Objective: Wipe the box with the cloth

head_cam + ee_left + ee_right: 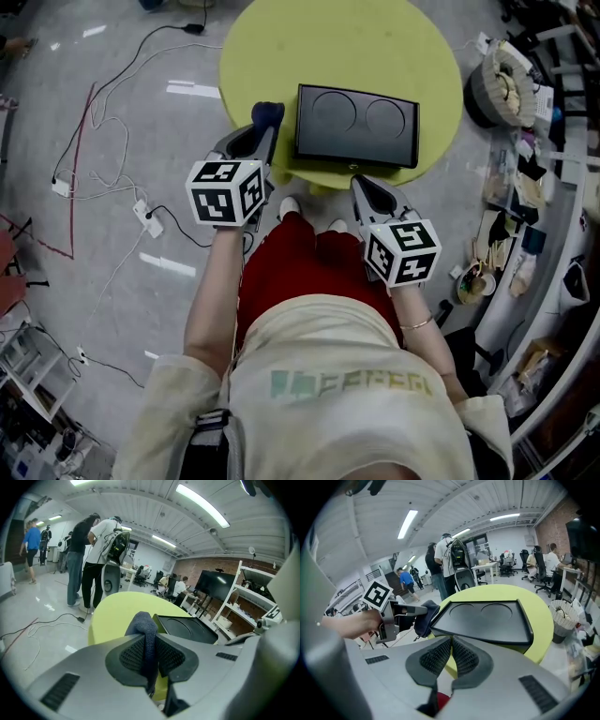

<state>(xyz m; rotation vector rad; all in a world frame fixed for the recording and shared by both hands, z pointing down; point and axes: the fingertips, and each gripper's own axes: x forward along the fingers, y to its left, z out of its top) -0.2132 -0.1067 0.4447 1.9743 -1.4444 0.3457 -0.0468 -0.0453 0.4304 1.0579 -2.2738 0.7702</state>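
Observation:
A black box (356, 124) with two round recesses in its top lies on the round yellow-green table (281, 47), near the table's front edge. The box (192, 628) also shows in the left gripper view, and the box (485, 619) in the right gripper view. My left gripper (265, 125) is shut on a dark blue cloth (268, 113), just left of the box's left end. The cloth (146, 634) sticks up between the jaws, and the cloth (423, 617) hangs beside the box. My right gripper (361, 185) is shut with nothing in it, at the box's front edge.
Cables and a power strip (148, 217) lie on the floor to the left. A wire bin (502, 86) and cluttered shelves (534, 187) stand to the right. Several people (89, 555) stand beyond the table. The person's red-clad legs (300, 258) are below the table edge.

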